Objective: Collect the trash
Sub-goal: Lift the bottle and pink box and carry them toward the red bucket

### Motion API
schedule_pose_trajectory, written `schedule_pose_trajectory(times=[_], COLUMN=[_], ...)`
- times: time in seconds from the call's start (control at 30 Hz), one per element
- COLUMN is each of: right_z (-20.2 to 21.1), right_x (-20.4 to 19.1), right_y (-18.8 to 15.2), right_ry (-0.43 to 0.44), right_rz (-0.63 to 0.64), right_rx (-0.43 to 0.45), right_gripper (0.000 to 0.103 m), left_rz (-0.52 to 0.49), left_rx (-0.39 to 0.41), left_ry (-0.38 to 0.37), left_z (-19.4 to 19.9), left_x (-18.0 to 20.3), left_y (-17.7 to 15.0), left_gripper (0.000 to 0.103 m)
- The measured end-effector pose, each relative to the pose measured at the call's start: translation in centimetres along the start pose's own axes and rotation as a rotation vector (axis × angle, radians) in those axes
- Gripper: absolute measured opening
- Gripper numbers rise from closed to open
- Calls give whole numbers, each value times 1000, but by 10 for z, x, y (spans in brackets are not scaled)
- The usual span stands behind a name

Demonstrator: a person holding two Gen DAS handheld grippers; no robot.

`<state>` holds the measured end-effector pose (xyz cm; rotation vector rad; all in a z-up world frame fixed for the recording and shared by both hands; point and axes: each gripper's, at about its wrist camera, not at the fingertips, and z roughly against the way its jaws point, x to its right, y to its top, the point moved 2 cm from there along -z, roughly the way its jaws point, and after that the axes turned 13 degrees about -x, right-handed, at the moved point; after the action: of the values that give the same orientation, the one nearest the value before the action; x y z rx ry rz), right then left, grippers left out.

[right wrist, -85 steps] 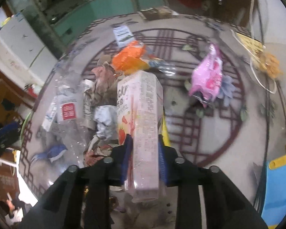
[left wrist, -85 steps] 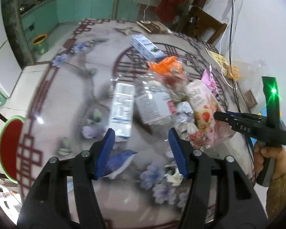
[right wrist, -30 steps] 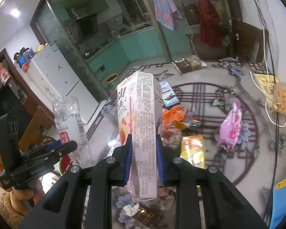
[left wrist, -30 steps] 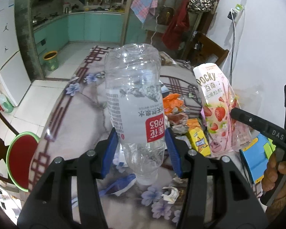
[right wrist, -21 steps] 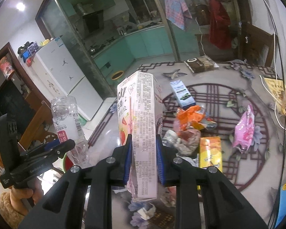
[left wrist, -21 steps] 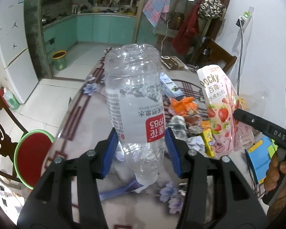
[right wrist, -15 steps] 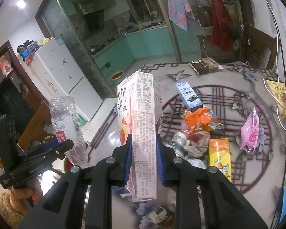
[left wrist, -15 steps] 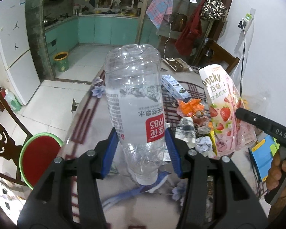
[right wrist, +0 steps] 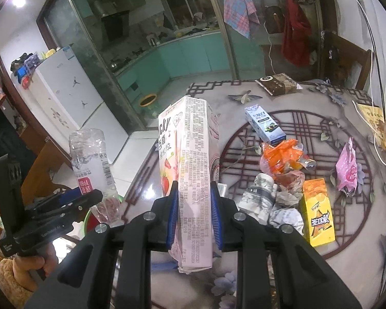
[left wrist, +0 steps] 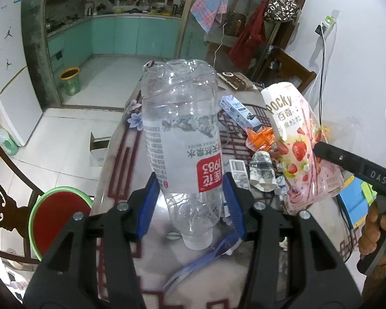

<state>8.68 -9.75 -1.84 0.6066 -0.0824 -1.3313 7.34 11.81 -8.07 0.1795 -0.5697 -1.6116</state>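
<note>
While you hold both grippers above the near edge of the table (right wrist: 347, 231), each one is pinching a piece of trash. Your left gripper (left wrist: 190, 200) has its blue pads pressed on the two sides of a clear plastic bottle (left wrist: 182, 139), which stands upside down: its white cap points down toward you and its base points up and away. The bottle has a white label with a red patch. Your right gripper (right wrist: 194, 216) is closed on a pink Pocky box (right wrist: 193, 175) with strawberry pictures; the box stands upright between the pads, and its lower end looks torn and crumpled.

In the right wrist view, the left gripper with the bottle is at the far left, and the hand (right wrist: 33, 262) under it comes out of a fluffy sleeve. In the left wrist view, the Pocky box is at the right, just beside the bottle but apart from it.

On the table more trash lies to the right of the box: a yellow carton (right wrist: 317, 211) near you, crumpled paper (right wrist: 285, 216) just left of it, an orange wrapper (right wrist: 280, 154) behind these, a blue-and-white box (right wrist: 265, 126) farther away, and a pink bag (right wrist: 347, 170) at the right. A brown packet (right wrist: 278, 83) lies at the far edge. A red-and-green basin (left wrist: 56, 219) is on the floor at the left, below the table edge.
</note>
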Motion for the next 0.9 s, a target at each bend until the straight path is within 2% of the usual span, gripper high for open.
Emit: schedule_pose_trajectory(times=[0.53,0.9], right_z=[-16,-23], right_x=[-67,-111], right_y=[10,24], right_ry=[-89,-102], right_rz=[63,129], right_rx=[21,43], right_gripper=[22,22], left_rz=[-11,21], left_rx=[-34,-35], left_ry=[-17,2], left_z=[-4,1], left_x=[-48,-75], left_y=[-1,-3], left_gripper=[48,48])
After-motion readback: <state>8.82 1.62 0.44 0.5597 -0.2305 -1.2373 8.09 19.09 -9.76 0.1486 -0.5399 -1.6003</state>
